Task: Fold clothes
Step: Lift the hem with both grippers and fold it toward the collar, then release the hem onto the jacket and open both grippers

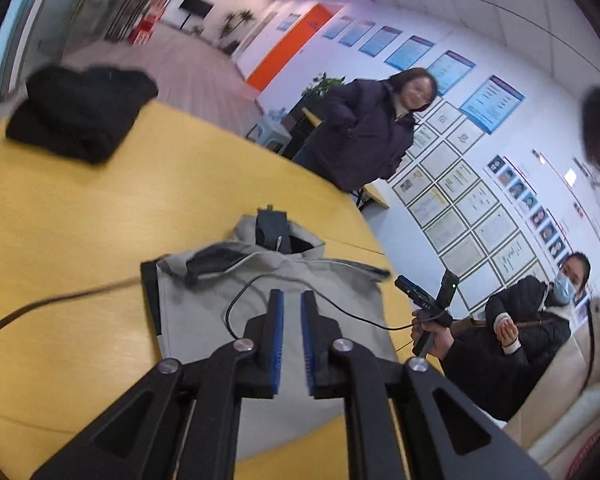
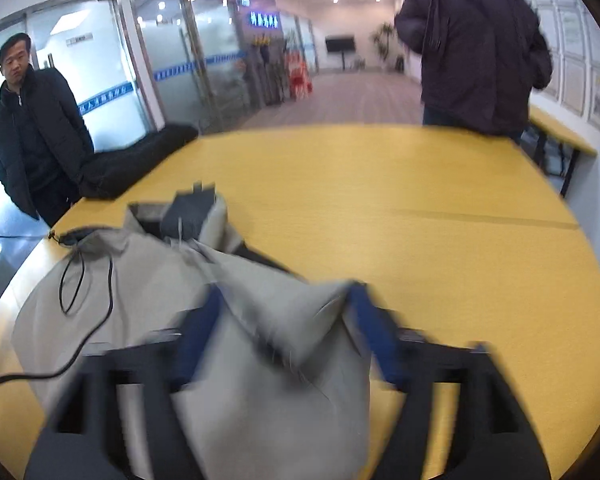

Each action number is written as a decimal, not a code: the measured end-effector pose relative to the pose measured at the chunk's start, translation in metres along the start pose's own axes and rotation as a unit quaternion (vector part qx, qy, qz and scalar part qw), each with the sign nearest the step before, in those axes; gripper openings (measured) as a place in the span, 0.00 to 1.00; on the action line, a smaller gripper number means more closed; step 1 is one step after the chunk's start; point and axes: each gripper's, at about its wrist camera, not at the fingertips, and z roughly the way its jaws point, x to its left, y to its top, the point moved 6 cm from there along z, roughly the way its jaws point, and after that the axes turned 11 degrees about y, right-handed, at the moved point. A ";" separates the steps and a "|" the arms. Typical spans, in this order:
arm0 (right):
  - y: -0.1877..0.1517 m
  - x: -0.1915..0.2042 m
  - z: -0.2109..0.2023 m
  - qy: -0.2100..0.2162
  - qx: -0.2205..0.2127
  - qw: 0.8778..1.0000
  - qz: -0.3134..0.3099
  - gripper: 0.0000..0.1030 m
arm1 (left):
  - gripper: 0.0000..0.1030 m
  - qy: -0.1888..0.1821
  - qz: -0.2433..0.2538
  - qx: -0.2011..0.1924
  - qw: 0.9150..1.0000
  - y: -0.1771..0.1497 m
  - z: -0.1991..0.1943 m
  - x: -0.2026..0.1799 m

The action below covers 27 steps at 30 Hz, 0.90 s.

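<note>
A grey hooded garment (image 1: 268, 312) with a dark lining lies partly folded on the yellow table (image 1: 80, 220). My left gripper (image 1: 292, 300) hovers over its middle, jaws nearly together with a narrow gap and nothing between them. In the right wrist view the same grey garment (image 2: 148, 280) lies at the left. My right gripper (image 2: 284, 304) has its blue pads wide apart, and a raised fold of grey cloth sits between them; the view is blurred by motion. A thin black cord (image 1: 236, 300) loops over the cloth.
A folded black garment (image 1: 80, 112) lies at the table's far left corner, and it also shows in the right wrist view (image 2: 136, 164). People stand around the table: a woman (image 1: 364, 132) at the far edge, a man (image 2: 32, 136) at left, a seated person (image 1: 540, 320) holding a device.
</note>
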 end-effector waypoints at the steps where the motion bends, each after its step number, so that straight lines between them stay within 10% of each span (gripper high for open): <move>1: 0.004 0.000 -0.007 0.005 -0.013 1.000 0.011 0.88 | 0.24 0.003 0.008 -0.001 1.000 -0.002 -0.011 -0.005; 5: 0.006 0.002 -0.006 0.012 -0.004 1.000 0.005 0.88 | 0.32 0.006 0.054 0.050 0.997 -0.025 0.011 -0.015; 18: -0.038 -0.026 0.108 -0.035 0.132 0.991 0.003 0.84 | 0.24 0.064 0.065 0.179 0.980 -0.036 0.281 0.058; 24: -0.049 -0.059 0.105 -0.115 0.133 0.984 0.018 0.82 | 0.09 0.083 0.075 0.167 0.980 -0.040 0.271 0.080; 27: -0.040 -0.045 0.077 -0.079 0.092 0.992 0.032 0.82 | 0.26 0.083 0.093 0.159 0.979 -0.034 0.252 0.078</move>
